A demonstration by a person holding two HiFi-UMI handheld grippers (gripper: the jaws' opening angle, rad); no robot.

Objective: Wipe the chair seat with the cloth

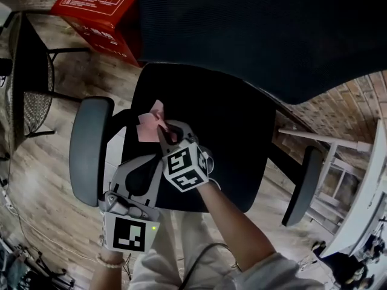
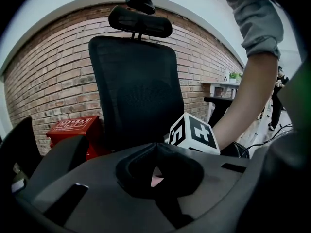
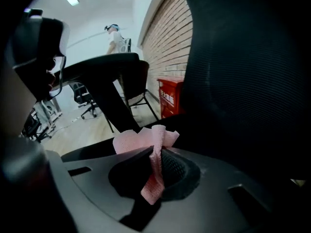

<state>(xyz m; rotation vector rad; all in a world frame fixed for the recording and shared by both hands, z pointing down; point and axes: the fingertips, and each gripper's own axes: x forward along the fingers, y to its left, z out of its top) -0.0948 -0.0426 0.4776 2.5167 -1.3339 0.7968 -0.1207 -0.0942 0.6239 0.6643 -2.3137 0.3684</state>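
Wiping well starts with the left claw (image 2: 155, 145), clenched on nothing near the chair seat's (image 1: 236, 132) front-left corner; I judge it best kept out of the stroke. Just beside it, at the seat's left edge, the pink cloth (image 1: 151, 118) stands bunched, pinched in the right claw (image 3: 154, 152) with a tail hanging between the jaws. Lower it until the cloth flattens on the seat, then sweep in overlapping passes toward the right edge.

Grey right gripper (image 1: 164, 130), marker cube (image 1: 186, 168), perhaps grey sleeve (image 1: 271, 272)
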